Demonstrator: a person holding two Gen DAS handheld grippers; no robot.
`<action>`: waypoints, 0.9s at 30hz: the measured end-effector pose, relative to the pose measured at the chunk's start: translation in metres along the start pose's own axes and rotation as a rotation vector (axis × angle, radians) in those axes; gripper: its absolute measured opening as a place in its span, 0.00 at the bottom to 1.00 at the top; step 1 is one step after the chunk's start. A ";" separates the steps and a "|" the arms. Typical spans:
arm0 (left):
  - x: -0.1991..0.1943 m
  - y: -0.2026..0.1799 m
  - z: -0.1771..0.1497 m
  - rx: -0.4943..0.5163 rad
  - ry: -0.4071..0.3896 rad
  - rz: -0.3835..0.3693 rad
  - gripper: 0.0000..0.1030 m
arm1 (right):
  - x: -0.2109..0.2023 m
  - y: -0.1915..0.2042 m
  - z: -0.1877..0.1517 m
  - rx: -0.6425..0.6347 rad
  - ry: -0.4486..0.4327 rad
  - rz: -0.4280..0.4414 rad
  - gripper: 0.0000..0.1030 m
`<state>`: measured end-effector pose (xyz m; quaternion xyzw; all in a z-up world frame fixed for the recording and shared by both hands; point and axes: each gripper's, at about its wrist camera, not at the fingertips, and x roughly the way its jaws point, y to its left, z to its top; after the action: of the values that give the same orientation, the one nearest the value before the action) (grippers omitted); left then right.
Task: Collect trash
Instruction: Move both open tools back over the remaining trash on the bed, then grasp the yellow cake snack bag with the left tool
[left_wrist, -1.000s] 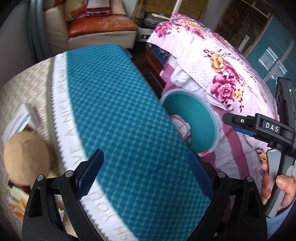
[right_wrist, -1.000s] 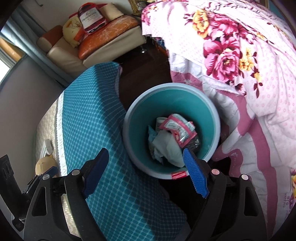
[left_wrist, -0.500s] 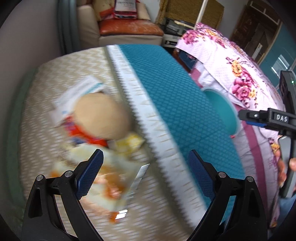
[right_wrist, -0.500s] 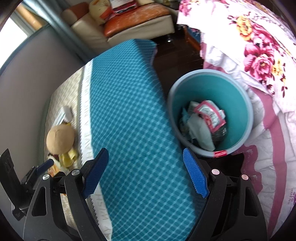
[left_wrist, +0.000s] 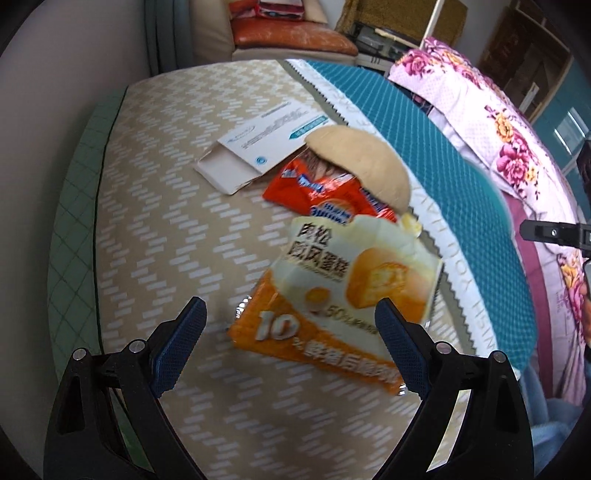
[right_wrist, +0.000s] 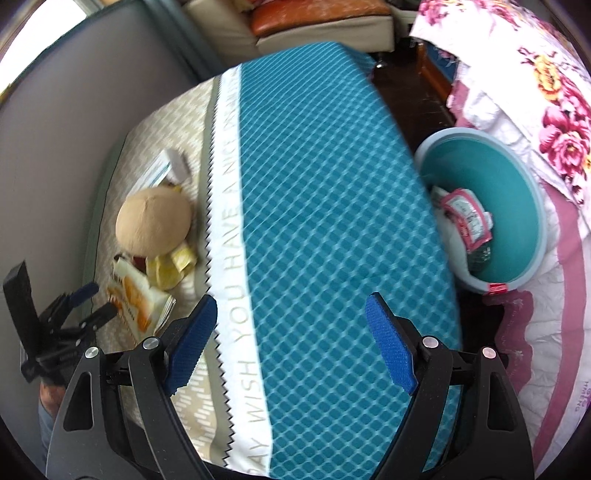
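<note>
An orange and cream cake wrapper (left_wrist: 340, 295) lies on the beige table cloth, just ahead of my open, empty left gripper (left_wrist: 291, 332). Behind it lie a red snack wrapper (left_wrist: 317, 188), a white paper box (left_wrist: 258, 144) and a tan round bun-shaped thing (left_wrist: 365, 162). My right gripper (right_wrist: 291, 332) is open and empty above the teal cloth (right_wrist: 314, 184). The teal trash bin (right_wrist: 517, 177) stands on the floor to the right, with a pink wrapper (right_wrist: 467, 216) and other trash inside. The left gripper also shows in the right wrist view (right_wrist: 94, 302), close to the cake wrapper (right_wrist: 136, 299).
A bed with a pink floral quilt (right_wrist: 546, 92) runs along the right, beside the bin. A sofa with an orange cushion (left_wrist: 288, 35) stands behind the table. A grey wall (right_wrist: 55, 147) borders the table on the left.
My left gripper has swung left from the teal cloth and bin to the trash pile and closed in on the cake wrapper. My right gripper has moved left, away from above the bin.
</note>
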<state>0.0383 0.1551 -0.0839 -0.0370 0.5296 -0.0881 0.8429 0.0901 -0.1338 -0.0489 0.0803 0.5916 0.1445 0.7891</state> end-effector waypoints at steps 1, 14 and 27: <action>0.002 0.002 0.000 0.010 0.002 -0.003 0.90 | 0.004 0.006 -0.002 -0.015 0.012 -0.001 0.76; 0.029 0.001 0.007 0.126 0.041 -0.129 0.90 | 0.036 0.044 -0.006 -0.080 0.085 -0.021 0.76; 0.012 -0.035 -0.012 0.162 0.001 -0.213 0.21 | 0.045 0.049 -0.004 -0.090 0.097 -0.011 0.76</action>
<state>0.0289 0.1186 -0.0943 -0.0247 0.5140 -0.2195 0.8289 0.0913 -0.0732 -0.0766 0.0344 0.6224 0.1706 0.7631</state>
